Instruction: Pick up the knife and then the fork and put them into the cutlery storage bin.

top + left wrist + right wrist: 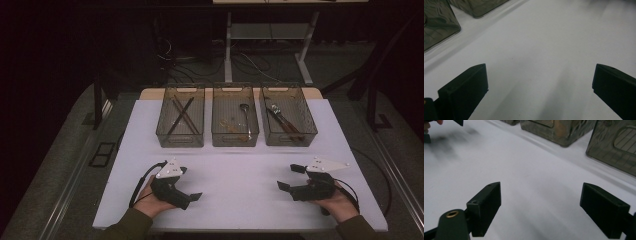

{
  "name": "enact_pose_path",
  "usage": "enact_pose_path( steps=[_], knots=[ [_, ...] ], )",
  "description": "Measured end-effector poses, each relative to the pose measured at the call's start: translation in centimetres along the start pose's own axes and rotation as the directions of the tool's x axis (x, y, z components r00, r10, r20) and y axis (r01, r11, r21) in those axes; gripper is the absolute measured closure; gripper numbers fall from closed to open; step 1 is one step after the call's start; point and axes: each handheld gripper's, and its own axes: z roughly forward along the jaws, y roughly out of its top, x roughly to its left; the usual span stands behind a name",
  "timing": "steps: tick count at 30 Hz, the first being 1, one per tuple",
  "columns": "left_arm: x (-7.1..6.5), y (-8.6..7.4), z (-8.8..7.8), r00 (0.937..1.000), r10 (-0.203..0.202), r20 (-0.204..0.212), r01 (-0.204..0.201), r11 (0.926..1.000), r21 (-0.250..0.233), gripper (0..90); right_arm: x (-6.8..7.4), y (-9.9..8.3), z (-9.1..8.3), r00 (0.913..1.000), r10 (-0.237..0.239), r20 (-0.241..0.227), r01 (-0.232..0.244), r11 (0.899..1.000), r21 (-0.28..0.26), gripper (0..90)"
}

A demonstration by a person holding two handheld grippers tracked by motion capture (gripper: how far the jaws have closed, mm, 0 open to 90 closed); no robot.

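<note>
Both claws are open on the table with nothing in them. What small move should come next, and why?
Probably ease the right claw forward toward the right bin, which holds utensils. Both it and the left claw rest open and empty on bare white table, well short of the three bins, so nothing is graspable yet.

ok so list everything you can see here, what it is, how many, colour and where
table: one, white top, bare in front.
bins: three, clear smoky grey, in a row at the far edge.
chopsticks: what looks like a dark crossed pair, in the left bin.
ladle: one, metal, in the middle bin, with some small brownish bits I can't identify.
utensils: a few, dark handles, in the right bin; number unclear.
desk frame: one, pale, on the floor behind, with cables.
left gripper: one, black, near left, fingers apart, holding nothing.
right gripper: one, black, near right, fingers apart, holding nothing.
</note>
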Motion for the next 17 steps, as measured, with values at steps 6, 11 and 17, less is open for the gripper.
enact_pose_path(
  steps=[6,11,17],
  knots=[
    [-0.01,0.01,-0.04,1.0,-0.002,0.0,0.002,1.0,-0.003,0.0,0.16,-0.61,0.05,0.9997,0.019,-0.014,-0.019,1.0,0.007,16.8],
    [-0.02,0.01,-0.05,1.0,-0.003,0.0,0.003,1.0,-0.004,0.0,0.14,-0.7,0.08,0.9999,0.014,-0.006,-0.014,1.0,0.016,16.8],
    [0.0,0.01,0.0,1.0,-0.001,-0.002,0.001,1.0,0.001,0.0,0.22,-0.72,0.14,1.0,-0.001,-0.006,0.002,1.0,0.024,16.8]
  ],
)
